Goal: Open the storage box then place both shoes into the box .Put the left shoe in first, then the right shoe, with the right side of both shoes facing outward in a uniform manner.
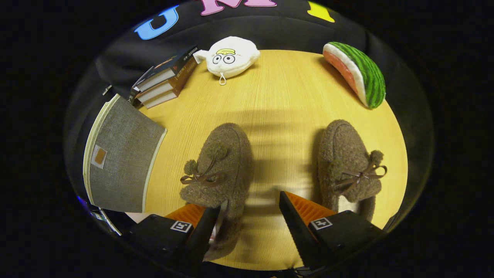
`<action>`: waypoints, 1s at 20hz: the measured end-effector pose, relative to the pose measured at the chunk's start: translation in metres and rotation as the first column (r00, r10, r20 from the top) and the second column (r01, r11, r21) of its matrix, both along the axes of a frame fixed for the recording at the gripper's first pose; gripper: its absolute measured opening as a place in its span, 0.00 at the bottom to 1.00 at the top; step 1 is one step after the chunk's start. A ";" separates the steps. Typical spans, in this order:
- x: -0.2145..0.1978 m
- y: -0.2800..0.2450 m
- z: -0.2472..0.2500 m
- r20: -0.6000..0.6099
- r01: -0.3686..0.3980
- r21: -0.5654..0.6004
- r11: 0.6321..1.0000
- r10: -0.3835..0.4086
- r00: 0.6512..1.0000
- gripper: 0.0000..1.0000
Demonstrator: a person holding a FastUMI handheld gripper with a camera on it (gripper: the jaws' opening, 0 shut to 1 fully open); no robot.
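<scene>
Since the storage box (pixel 123 164) sits shut at the desk's left edge, lid still on, I'd guess opening it is the step in hand and the shoes are just waiting their turn. The gripper (pixel 251 212) is spread wide and holding nothing, its left finger overlapping the heel of the nearer shoe (pixel 222 162), though I can't tell if it touches. The other shoe (pixel 349 162) lies off by the desk's (pixel 278 96) right edge. Both point toward the far edge. Count: two fuzzy brown shoes, one box, one stack of books (pixel 164 79) at the far left corner, one white plush (pixel 231 56), one watermelon plush (pixel 357 73).
</scene>
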State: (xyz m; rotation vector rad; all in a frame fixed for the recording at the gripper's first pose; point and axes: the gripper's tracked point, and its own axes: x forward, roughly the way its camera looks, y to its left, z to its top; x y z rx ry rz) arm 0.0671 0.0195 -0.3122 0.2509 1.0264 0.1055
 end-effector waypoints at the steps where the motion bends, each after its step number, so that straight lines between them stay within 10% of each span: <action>1: 0.001 0.004 -0.003 -0.009 -0.013 0.019 1.000 0.013 1.000 0.92; 8: 0.004 0.016 0.001 -0.002 0.066 0.141 0.988 -0.066 0.998 0.15; 20: -0.030 0.029 0.109 0.029 0.266 0.266 0.926 -0.284 0.958 0.05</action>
